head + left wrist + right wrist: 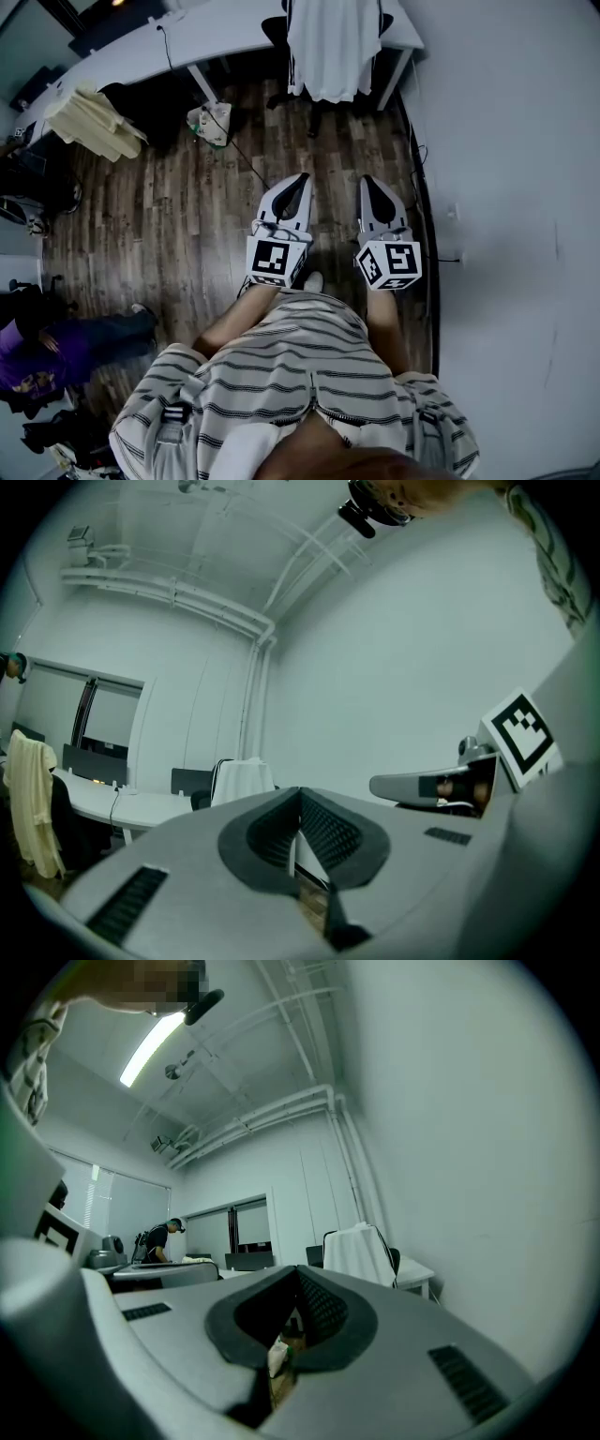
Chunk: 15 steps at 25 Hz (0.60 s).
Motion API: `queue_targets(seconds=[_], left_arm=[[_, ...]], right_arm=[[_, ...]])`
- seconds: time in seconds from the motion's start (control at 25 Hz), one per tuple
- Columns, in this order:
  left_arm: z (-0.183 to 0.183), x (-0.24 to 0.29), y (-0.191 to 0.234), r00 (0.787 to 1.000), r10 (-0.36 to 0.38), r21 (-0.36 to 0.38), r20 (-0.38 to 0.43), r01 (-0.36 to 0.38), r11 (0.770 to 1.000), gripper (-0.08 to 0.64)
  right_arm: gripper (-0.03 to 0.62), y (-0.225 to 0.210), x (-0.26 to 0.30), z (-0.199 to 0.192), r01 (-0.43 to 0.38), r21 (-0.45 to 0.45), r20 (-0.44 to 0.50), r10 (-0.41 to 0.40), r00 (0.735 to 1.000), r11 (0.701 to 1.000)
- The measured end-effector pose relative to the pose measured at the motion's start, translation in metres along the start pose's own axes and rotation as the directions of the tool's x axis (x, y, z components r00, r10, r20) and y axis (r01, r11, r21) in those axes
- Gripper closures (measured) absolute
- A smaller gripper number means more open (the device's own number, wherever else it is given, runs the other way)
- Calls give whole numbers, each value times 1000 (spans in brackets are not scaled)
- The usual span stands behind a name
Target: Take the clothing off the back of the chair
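At far left a cream garment (94, 120) hangs, a possible wrong target. The left gripper (298, 180) is closed and empty. Ahead, well apart, the white clothing (330, 47) drapes over the chair (385, 24). The right gripper (371, 181) is closed on nothing too. Reaching it with jaws together would likely only shove the fabric.

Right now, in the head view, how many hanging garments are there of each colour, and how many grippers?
White garment: 1
Cream garment: 1
Grippers: 2, the left gripper and the right gripper
Total: 4
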<state>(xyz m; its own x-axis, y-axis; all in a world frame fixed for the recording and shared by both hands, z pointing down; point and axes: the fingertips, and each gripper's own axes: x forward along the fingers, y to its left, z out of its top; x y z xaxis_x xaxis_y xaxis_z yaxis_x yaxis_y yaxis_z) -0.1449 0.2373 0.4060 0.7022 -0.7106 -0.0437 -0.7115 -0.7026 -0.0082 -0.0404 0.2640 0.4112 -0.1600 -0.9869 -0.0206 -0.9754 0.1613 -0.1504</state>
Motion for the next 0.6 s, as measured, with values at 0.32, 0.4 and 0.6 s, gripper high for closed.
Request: queue_targets(seconds=[0.32,0.4,0.6], left_arm=[[-11,68,18,1000,-15,10,4,15,1000,537],[-13,92,30,1000,-5,6,12,5,1000,537],[-11,161,67,1000,9,6,24,-9,1000,537]], right_arm=[[583,-38,59,-2,-7,3,-6,7,1000,1000],[583,-51,82,-2,-13,0,-8,13,1000,1000],[581,-88,151,8,-23,-11,-11,23,1000,1000]])
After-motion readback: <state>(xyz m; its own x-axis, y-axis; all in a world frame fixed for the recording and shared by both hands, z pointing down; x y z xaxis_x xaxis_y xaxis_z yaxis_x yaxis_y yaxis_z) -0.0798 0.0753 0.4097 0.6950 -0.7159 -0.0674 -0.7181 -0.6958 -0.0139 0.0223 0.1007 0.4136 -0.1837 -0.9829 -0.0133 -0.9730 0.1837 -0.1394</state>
